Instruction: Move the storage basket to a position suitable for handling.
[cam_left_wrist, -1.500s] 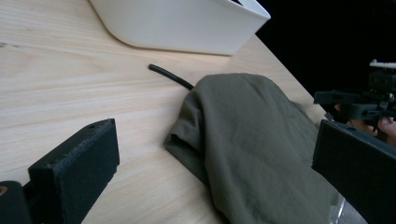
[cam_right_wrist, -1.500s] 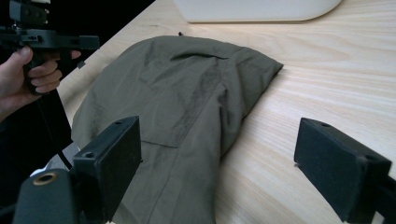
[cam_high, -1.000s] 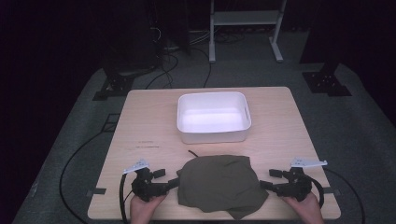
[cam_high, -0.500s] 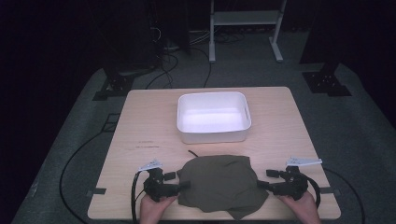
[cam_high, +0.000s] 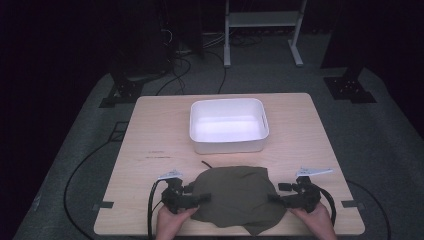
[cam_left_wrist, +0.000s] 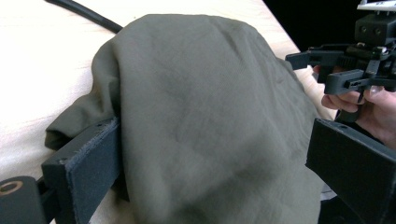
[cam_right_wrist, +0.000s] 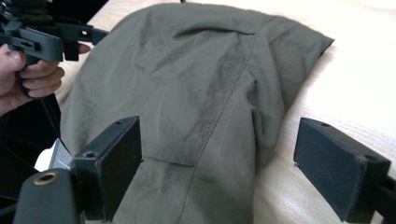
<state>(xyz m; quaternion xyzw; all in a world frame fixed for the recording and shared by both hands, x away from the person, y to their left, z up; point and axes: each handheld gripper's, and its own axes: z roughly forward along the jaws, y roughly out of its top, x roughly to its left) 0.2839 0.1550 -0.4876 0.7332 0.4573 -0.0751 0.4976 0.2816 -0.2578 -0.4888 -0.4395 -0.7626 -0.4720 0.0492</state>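
Observation:
An olive-green cloth (cam_high: 236, 195) lies bunched on the near middle of the wooden table (cam_high: 150, 130). My left gripper (cam_high: 202, 198) sits at the cloth's left edge. In the left gripper view this gripper (cam_left_wrist: 217, 140) is open, and the cloth (cam_left_wrist: 210, 93) bulges between its two black jaws. My right gripper (cam_high: 274, 198) is at the cloth's right edge. In the right gripper view that gripper (cam_right_wrist: 217, 135) is also open and straddles a fold of the cloth (cam_right_wrist: 196, 79). A hand holds each gripper from the table's near edge. A thin black cord (cam_high: 207, 164) pokes out at the cloth's far side.
A white rectangular bin (cam_high: 228, 125) stands behind the cloth at mid-table, with nothing visible inside. Bare wood lies to either side of it. Black cables (cam_high: 80, 170) trail over the grey floor at the left. Dark stand feet (cam_high: 350, 87) sit beyond the table's far corners.
My left gripper has slid right, up against the cloth's left edge. The right gripper has edged inward onto the cloth's right edge. The cloth lies where it did.

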